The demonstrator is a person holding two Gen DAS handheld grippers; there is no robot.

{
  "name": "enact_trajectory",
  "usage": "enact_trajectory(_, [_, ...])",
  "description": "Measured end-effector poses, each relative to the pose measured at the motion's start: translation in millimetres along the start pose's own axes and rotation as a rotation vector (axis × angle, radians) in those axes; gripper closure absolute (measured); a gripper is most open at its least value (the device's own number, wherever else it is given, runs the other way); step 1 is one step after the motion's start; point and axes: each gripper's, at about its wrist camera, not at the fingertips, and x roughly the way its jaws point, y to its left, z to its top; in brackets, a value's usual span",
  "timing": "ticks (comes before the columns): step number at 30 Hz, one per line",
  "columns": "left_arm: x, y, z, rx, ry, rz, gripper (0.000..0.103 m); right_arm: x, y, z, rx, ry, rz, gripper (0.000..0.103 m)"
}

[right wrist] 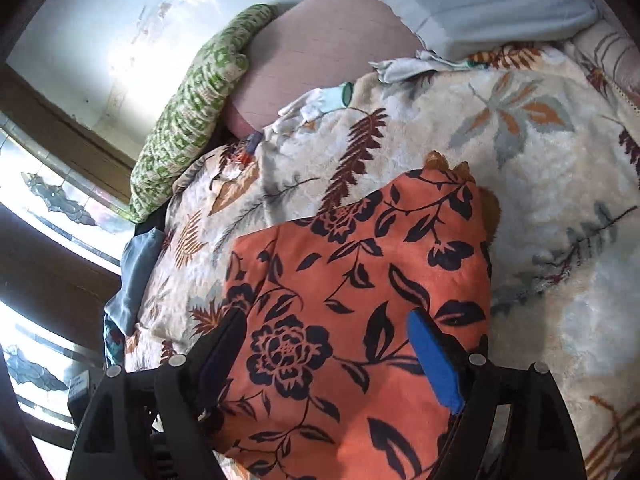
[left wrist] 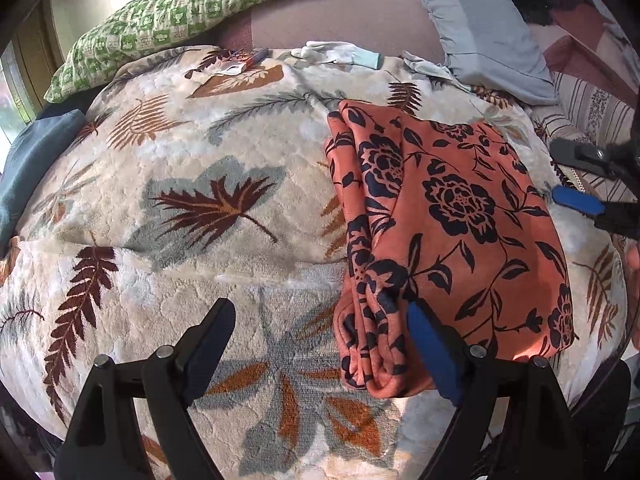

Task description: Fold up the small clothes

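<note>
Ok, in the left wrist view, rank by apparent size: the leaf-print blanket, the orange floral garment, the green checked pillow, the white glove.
1. leaf-print blanket
2. orange floral garment
3. green checked pillow, though it lies farther from the camera, so this is unsure
4. white glove

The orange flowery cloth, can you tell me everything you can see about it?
The orange cloth is soft-looking fabric printed with dark flowers and leaves. It lies folded into a rough rectangle, with layered folds bunched along one edge, on the leaf-patterned blanket. The left gripper is open beside its bunched edge; the right gripper is open over it. Neither grips it.
</note>
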Motion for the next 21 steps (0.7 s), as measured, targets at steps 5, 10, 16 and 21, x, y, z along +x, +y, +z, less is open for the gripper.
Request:
enact_trajectory(5, [-13, -6, -4, -0.012, -0.006, -0.004, 0.015, -6, 6, -46, -0.057, 0.06, 0.002, 0.018])
enact_trajectory(10, [-45, -6, -12, -0.02, -0.084, -0.025, 0.015, 3, -7, -53, 0.015, 0.072, -0.009, 0.018])
enact_trajectory(16, [-76, -22, -20, -0.027, -0.148, -0.022, 0.015, -73, 46, -84, -0.206, -0.135, -0.179, 0.013])
enact_trajectory(21, [-92, -39, -23, -0.028, -0.17, -0.038, 0.007, -87, 25, -143, -0.158, -0.009, -0.385, 0.013])
